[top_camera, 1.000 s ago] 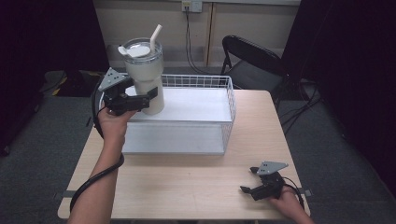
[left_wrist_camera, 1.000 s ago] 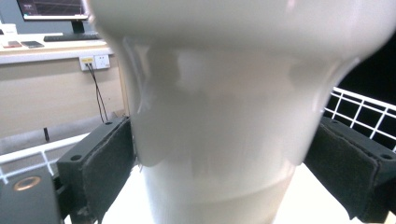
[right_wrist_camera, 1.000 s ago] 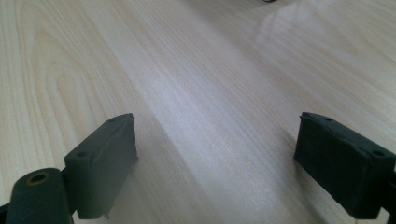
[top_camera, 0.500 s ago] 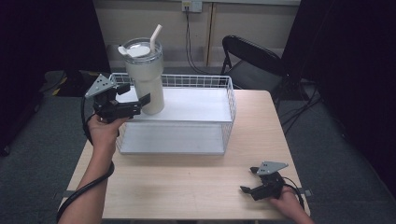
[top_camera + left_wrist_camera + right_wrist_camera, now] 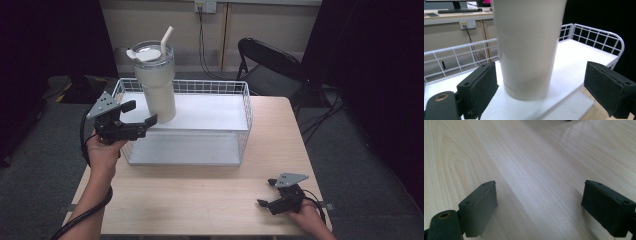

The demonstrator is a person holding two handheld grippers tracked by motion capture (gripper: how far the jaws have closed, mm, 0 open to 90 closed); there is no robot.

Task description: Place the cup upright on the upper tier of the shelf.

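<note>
Tumbler, tall, cream and capped with a clear lid and a white straw, stands upright on the white floor at the left rear of the wire basket, which takes up the far half of the pale wooden counter. Largest first: the counter carries the basket, the basket carries the tumbler, and my two tools are the smallest things in play. My left hand-held gripper hangs at the basket's left wall, released, with its black jaws spread wide and nothing between them. In the left gripper view the tumbler rises straight ahead of that tool, its base just beyond the two pads, wider apart than the cup is broad; the cup touches neither. Its long axis runs vertical, so the jaws lie crosswise to it and low on the body. My right hand-held gripper rests at the near right corner of the counter, well apart from the basket, also released, its jaws wide over bare wood grain. My left hand is clearly the nearer one; by my reading, any fresh grasp would fall to it, calling for a short push forward to bring the pads alongside the cup before they close.
</note>
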